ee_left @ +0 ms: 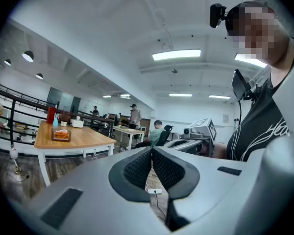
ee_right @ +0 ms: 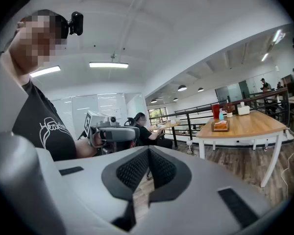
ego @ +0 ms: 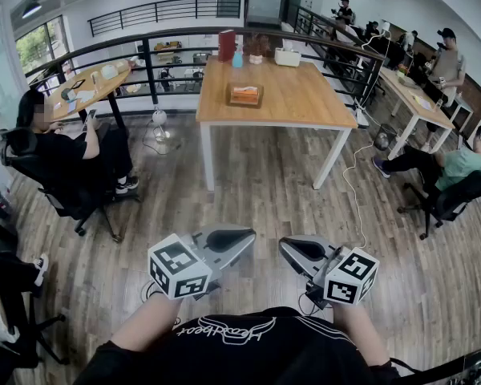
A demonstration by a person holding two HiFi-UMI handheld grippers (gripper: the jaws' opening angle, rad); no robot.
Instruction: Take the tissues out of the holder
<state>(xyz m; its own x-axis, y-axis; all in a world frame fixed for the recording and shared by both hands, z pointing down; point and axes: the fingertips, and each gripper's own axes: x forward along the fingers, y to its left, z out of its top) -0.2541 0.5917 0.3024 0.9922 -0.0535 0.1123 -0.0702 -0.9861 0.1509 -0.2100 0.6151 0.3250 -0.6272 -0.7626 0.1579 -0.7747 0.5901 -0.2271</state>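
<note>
The tissue holder (ego: 244,95), a brown wooden box with pale tissue showing at its top, sits near the middle of a wooden table (ego: 305,103) far ahead of me. It also shows small in the left gripper view as the tissue holder (ee_left: 61,135) and in the right gripper view as the tissue holder (ee_right: 220,125). My left gripper (ego: 242,237) and right gripper (ego: 288,247) hang close to my body over the floor, tips pointing toward each other. Both are shut with nothing between the pads, as the left gripper (ee_left: 152,150) and the right gripper (ee_right: 148,150) show in their own views.
A red container (ego: 226,45), a blue bottle (ego: 237,58) and a white box (ego: 287,56) stand at the table's far edge. A black railing (ego: 144,50) runs behind. Seated people are at the left (ego: 64,155) and right (ego: 453,167). A white cable (ego: 354,191) trails across the wooden floor.
</note>
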